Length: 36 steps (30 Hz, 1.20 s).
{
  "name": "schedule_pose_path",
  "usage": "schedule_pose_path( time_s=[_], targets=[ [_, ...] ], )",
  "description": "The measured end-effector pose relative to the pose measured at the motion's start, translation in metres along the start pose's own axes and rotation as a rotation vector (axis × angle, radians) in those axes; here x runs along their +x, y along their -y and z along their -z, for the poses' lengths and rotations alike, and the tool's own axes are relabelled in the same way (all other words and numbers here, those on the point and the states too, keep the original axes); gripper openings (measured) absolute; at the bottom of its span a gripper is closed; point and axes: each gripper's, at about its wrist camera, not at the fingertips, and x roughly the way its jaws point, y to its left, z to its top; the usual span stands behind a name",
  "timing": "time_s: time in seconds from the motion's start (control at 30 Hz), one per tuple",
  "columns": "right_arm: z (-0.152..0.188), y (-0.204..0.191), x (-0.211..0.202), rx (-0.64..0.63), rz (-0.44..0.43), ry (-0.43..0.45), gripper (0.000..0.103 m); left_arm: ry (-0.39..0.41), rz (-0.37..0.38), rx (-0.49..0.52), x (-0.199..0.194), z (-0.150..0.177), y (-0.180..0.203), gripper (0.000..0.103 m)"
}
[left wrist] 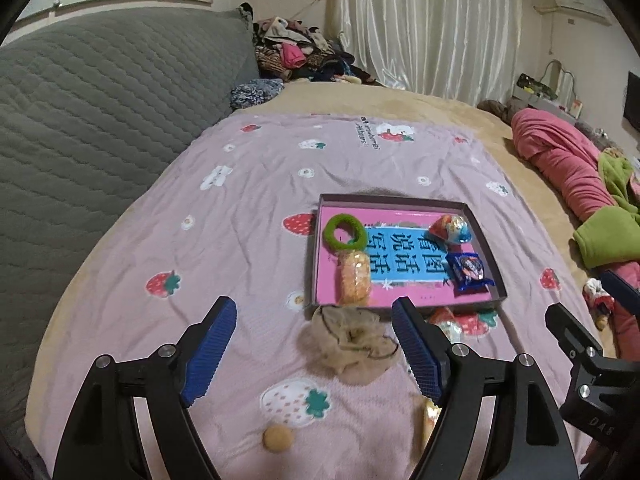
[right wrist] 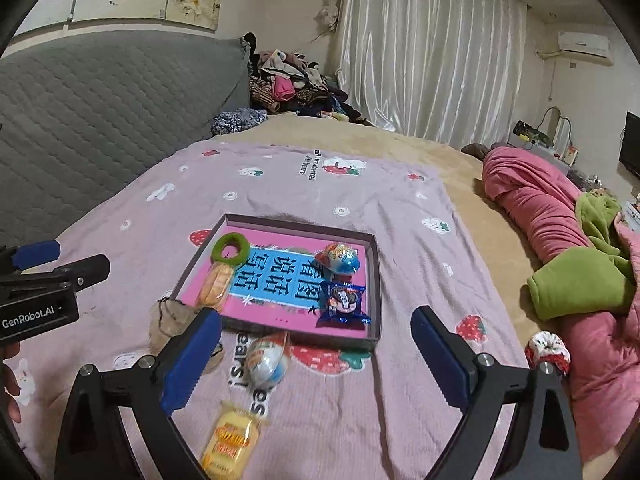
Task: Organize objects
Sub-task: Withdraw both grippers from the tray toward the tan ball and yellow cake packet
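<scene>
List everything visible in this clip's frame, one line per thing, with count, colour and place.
tray: 1, dark rim, pink and blue printed floor, on the blanket
green hair tie: 1, green, tray's far left corner
orange snack pack: 1, orange, in tray, left side
foil egg: 1, red and blue, in tray, far right
blue packet: 1, blue, in tray, near right
second foil egg: 1, red and blue, on blanket before the tray
yellow packet: 1, yellow, nearest on blanket
beige scrunchie: 1, beige, before the tray
biscuit: 1, tan, near edge
red-white scrunchie: 1, right of blanket
blanket: 1, pink, strawberry print
left gripper: open
right gripper: open
</scene>
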Motion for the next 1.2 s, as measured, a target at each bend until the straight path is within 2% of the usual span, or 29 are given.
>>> schedule_pose_path(
  time_s=[0.27,0.47,0.87,1.2],
  targets=[
    [0.021,-0.017,-0.029,0.0,-0.003,-0.02,0.097,-0.015,-0.029,0.005,-0.028,0.032,-0.027,0.081],
    [0.044,-0.031,-0.036,0.006,-0.01,-0.053,0.097,-0.045,-0.04,0.01,-0.032,0.057,-0.04,0.081],
    [0.075,-0.055,-0.054,-0.007,-0.001,-0.082,0.097,-0.081,-0.024,0.034,-0.039,0.094,-0.044,0.081],
    [0.088,-0.063,-0.063,-0.004,-0.004,-0.099,0.097,-0.076,-0.024,0.043,-0.05,0.112,-0.047,0.081]
  ],
)
